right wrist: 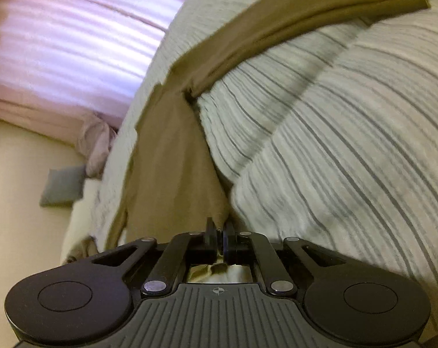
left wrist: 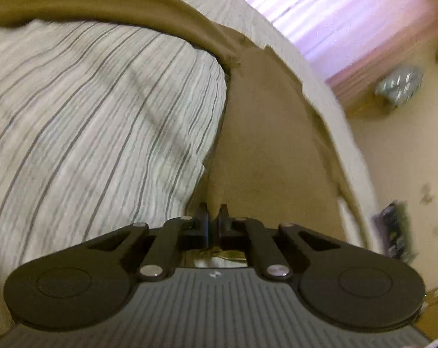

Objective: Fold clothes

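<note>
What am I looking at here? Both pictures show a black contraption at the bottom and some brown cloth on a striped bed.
There is no robot: a person holds a two-finger clamp in each hand, each carrying a wide-angle camera that looks along its fingers. One picture comes from the left gripper, the other from the right gripper. Both are shut on the brown garment, which lies across the striped bedspread. Behind are a lit curtain and the floor, with a grey cushion.

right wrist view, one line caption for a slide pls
Right gripper shut on a brown garment, lifting it over a striped bedspread.
</note>
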The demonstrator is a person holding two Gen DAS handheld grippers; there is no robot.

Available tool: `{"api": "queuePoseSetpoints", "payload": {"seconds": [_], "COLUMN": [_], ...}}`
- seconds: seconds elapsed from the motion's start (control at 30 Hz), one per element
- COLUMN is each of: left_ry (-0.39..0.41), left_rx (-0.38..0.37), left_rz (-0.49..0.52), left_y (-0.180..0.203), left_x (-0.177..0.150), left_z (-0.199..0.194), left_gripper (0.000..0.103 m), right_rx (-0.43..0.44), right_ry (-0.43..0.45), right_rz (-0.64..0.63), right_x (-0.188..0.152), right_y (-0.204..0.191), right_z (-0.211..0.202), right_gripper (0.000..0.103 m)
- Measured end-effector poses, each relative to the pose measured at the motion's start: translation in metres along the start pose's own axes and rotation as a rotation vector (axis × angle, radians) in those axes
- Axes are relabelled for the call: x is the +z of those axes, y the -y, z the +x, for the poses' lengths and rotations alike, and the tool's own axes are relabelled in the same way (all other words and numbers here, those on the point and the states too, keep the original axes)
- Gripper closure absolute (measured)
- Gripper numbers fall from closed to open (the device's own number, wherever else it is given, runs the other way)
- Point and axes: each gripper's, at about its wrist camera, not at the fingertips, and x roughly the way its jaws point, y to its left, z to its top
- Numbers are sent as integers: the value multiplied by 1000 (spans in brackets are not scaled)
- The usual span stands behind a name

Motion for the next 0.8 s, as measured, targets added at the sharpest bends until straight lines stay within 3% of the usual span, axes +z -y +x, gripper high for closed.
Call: {"api": "queuePoseSetpoints", "payload": {"seconds": [0.2, 0.4, 0.53, 0.6, 0.7, 0.73, 0.77, 0.8], "left_ry": [69, 49, 11, -15, -3, 20, 43, 78], "left_rx": [-46, -44, -35, 8, 5, 5, 5, 10], "left_rz": [31, 63, 24, 19, 2, 2, 1, -7], "left_y": [8, 14, -9, -14, -17, -18, -18, -20], "left_x": [-7, -33, -55, -58, -52, -47, -42, -36], "left_z": [-44, -66, -67, -54, -57, -65, -73, -82], "left_gripper": [101, 101, 101, 100, 95, 94, 93, 92], "right_rx": [10, -20, -67, -85, -145, -168, -194, -226], "right_ry": [67, 62, 30, 28, 1, -21, -34, -22], "right_rz": [-95, -120, -83, -75, -183, -245, -298, -326], "right_x": [-7, -29, -41, -47, -48, -46, -44, -42], "right_y": [-13, -15, -4, 3, -11, -20, -28, -32], "right_z": [-42, -73, -68, -64, -57, -58, -60, -66], "right_gripper": [101, 101, 101, 101, 101, 94, 71, 59]}}
